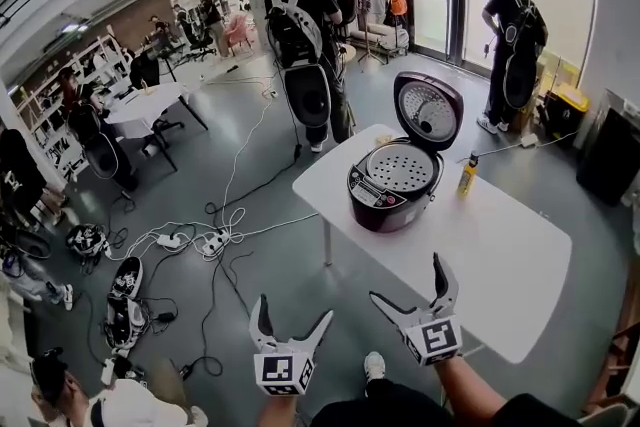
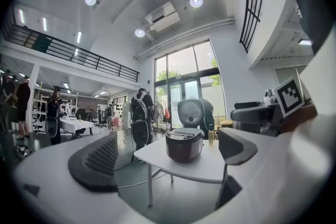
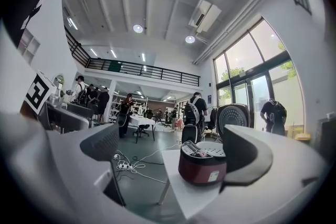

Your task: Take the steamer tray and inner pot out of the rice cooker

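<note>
A dark red rice cooker stands on the white table with its lid swung up. The white perforated steamer tray sits in its top; the inner pot is hidden beneath. My left gripper hangs open over the floor, short of the table's near corner. My right gripper is open over the table's near edge, nothing between its jaws. Both point at the cooker, well short of it. The right jaws stand at their widest.
A small yellow bottle stands right of the cooker. Cables and a power strip lie on the floor left of the table. One person stands beyond the table, another by the glass doors. Desks stand at far left.
</note>
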`<action>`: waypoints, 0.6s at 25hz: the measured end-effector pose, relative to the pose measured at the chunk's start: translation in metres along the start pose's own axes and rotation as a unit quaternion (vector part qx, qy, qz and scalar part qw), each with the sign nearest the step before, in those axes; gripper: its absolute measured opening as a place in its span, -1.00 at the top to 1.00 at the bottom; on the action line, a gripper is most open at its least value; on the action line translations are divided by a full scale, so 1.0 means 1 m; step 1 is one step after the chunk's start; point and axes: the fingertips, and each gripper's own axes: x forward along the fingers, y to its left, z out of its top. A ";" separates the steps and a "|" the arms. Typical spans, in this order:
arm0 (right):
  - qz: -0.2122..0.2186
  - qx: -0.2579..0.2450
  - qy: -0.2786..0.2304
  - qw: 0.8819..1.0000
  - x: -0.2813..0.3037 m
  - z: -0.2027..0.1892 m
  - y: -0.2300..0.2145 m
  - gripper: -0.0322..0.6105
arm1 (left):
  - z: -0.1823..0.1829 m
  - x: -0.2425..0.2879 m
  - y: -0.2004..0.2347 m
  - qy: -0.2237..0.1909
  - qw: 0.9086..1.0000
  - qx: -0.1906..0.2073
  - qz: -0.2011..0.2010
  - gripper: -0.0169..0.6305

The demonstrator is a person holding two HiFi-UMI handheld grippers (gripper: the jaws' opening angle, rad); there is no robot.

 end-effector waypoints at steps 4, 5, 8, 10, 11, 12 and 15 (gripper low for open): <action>-0.011 -0.002 0.006 1.000 0.031 -0.004 -0.031 -0.94 | 0.003 0.046 0.005 0.008 1.000 0.001 -0.007 -0.82; -0.014 -0.002 0.007 1.000 0.038 -0.005 -0.039 -0.94 | 0.004 0.058 0.006 0.009 1.000 0.000 -0.009 -0.82; -0.023 0.000 0.012 1.000 0.055 -0.010 -0.065 -0.94 | 0.007 0.092 0.003 0.011 1.000 -0.002 -0.016 -0.82; -0.028 -0.003 0.015 0.999 0.064 -0.013 -0.080 -0.94 | 0.006 0.112 -0.002 0.014 1.000 -0.003 -0.022 -0.82; -0.030 -0.002 0.017 0.999 0.068 -0.015 -0.087 -0.94 | 0.006 0.121 -0.004 0.016 1.000 -0.003 -0.025 -0.82; -0.032 -0.002 0.019 0.999 0.073 -0.018 -0.094 -0.94 | 0.006 0.131 -0.006 0.017 0.999 -0.002 -0.027 -0.82; -0.035 0.000 0.020 0.999 0.087 -0.026 -0.110 -0.94 | 0.003 0.156 -0.008 0.019 0.999 0.001 -0.030 -0.82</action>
